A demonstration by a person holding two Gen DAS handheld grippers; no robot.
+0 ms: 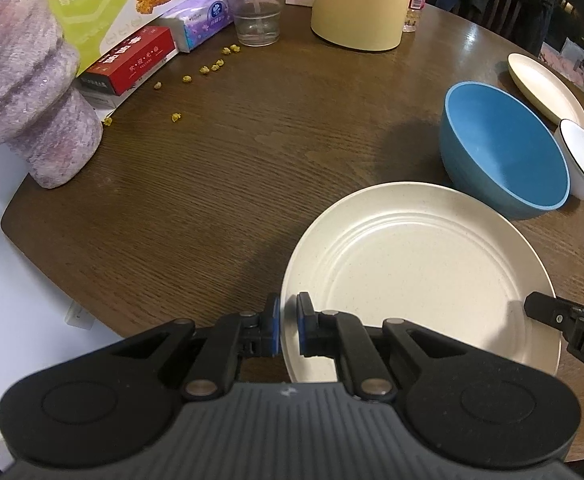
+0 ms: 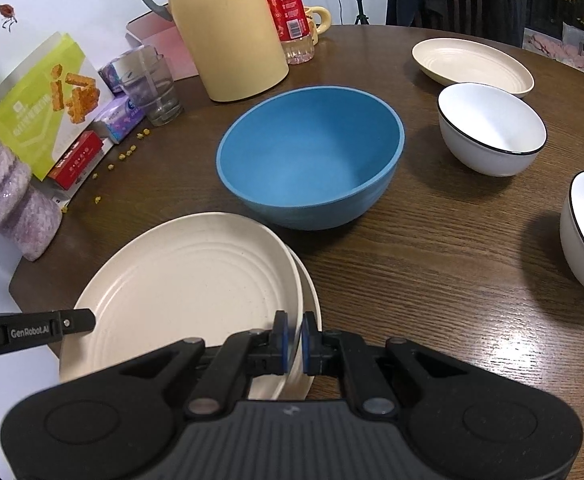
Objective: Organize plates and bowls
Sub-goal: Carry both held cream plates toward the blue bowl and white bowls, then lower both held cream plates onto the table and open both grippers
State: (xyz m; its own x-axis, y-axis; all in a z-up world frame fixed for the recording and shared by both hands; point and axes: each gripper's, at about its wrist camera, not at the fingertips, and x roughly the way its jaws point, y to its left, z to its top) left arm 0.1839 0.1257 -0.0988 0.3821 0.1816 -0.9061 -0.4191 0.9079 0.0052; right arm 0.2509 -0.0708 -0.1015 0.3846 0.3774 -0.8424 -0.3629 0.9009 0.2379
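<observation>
We hold: top plate, rim pinched between left gripper and right gripper, both clamped; blue bowl just beyond.

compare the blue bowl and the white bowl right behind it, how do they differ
The blue bowl is matte blue inside and out; the white bowl is glossy white with a thin dark rim line. The blue bowl looks clearly wider and deeper than the white bowl. The blue bowl sits just beyond the stacked cream plates; the white bowl sits beside the single far plate. Both stand upright and empty on the wooden table.
</observation>
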